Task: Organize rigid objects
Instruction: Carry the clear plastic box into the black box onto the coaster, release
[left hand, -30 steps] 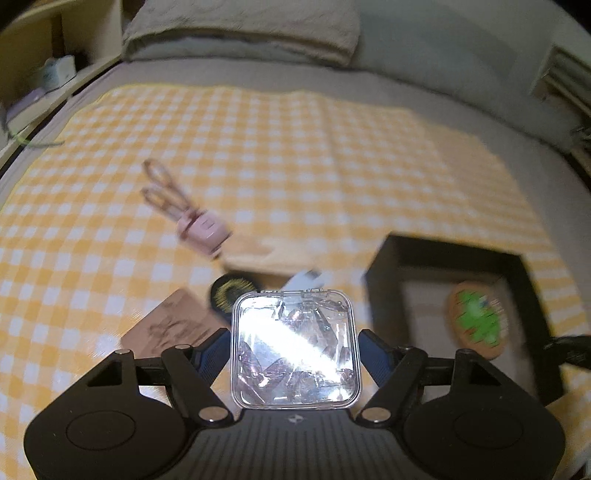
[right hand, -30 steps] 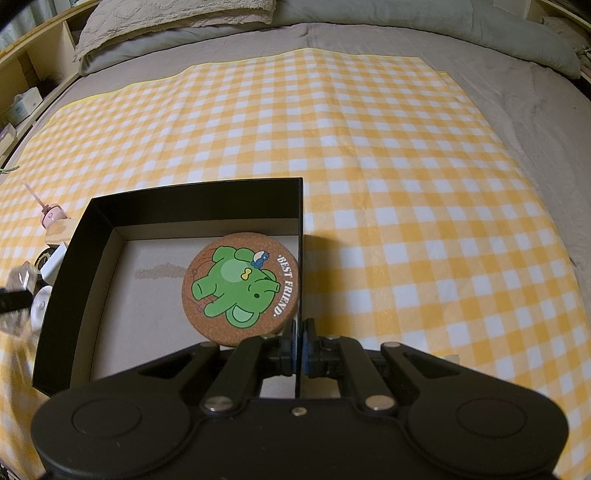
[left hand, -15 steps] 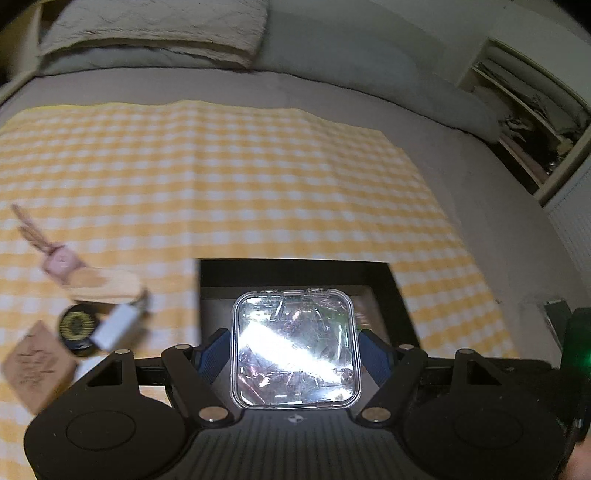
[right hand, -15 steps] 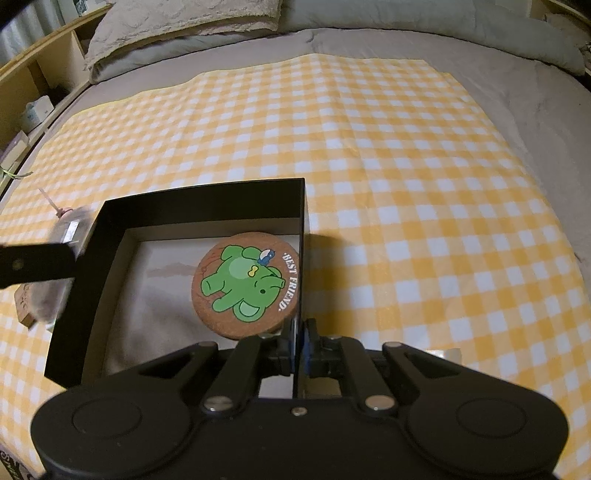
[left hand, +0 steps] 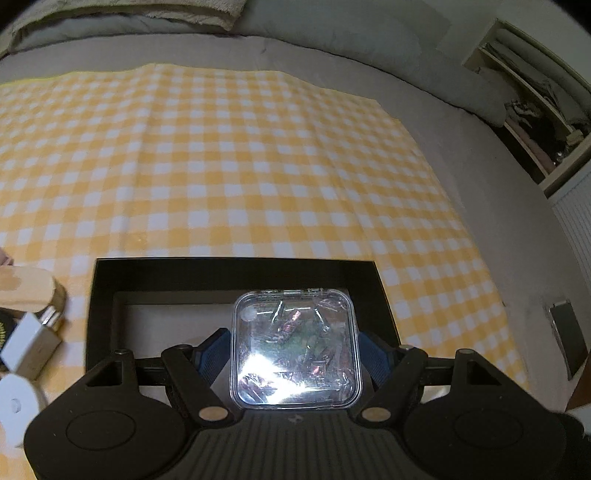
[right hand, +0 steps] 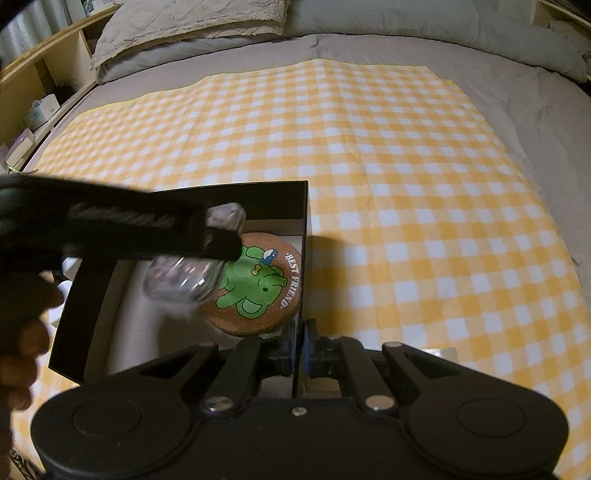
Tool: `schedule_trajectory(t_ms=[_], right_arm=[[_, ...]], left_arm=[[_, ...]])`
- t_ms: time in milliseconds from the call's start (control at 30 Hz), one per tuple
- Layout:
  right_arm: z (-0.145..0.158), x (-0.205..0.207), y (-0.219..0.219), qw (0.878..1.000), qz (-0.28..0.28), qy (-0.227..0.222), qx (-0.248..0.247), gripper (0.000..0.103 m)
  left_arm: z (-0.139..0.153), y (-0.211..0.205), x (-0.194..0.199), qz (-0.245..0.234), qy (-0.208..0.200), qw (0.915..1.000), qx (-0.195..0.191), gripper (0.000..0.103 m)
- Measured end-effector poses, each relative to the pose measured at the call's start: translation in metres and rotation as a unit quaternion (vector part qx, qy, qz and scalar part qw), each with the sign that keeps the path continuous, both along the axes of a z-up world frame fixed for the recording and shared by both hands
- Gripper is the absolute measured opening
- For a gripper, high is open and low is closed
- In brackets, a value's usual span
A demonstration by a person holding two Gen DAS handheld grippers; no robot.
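Observation:
My left gripper [left hand: 294, 341] is shut on a clear plastic case [left hand: 294, 347] with shiny bits inside and holds it over the open black box [left hand: 236, 269]. In the right wrist view the left gripper [right hand: 221, 240] reaches in from the left, and the clear case [right hand: 184, 277] hangs blurred above the box floor, next to a round cork coaster [right hand: 258, 284] with a green elephant. My right gripper [right hand: 300, 349] is shut on the box's right wall [right hand: 303, 229] near the front corner.
The box sits on a yellow checked cloth [right hand: 369, 147] on a grey bed. Left of the box lie a white adapter [left hand: 29, 345], a wooden piece [left hand: 26, 288] and a white disc [left hand: 14, 410]. A dark phone [left hand: 567, 338] lies right of the cloth. Pillows [right hand: 192, 26] are at the far end.
My left gripper has carried the clear case from the pile of objects rightward and now holds it over the inside of the box. The right gripper has stayed clamped on the box wall.

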State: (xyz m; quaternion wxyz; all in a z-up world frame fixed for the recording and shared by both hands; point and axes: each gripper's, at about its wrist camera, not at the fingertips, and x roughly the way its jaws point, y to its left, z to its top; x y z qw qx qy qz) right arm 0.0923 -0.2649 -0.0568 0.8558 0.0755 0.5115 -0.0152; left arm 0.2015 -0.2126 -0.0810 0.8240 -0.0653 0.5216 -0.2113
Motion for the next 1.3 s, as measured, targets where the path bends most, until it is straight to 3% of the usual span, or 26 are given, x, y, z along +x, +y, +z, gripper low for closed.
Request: schedule_trajectory(t_ms=[367, 500, 667, 967, 1300], right_arm=[[-0.001, 0.000, 0.001, 1.000, 0.000, 0.000, -0.001, 0.005], [-0.002, 0.001, 0.000, 1.000, -0.001, 0.001, 0.004, 0.005], [-0.005, 0.002, -0.003, 1.000, -0.003, 0.002, 0.011, 0.006], [-0.005, 0.003, -0.005, 1.000, -0.008, 0.001, 0.017, 0.006], [-0.006, 0.001, -0.003, 1.000, -0.019, 0.001, 0.022, 0.006]], left_arm=[[-0.016, -0.020, 0.012, -0.021, 0.013, 0.9995, -0.021, 0.077], [-0.018, -0.021, 0.012, -0.019, 0.012, 0.9996, -0.016, 0.088], [-0.017, -0.017, 0.012, -0.020, 0.011, 0.9997, -0.011, 0.093], [-0.006, -0.005, -0.003, -0.025, 0.002, 0.9997, -0.001, 0.098], [0.017, 0.015, -0.030, -0.032, -0.040, 0.9985, 0.017, 0.102]])
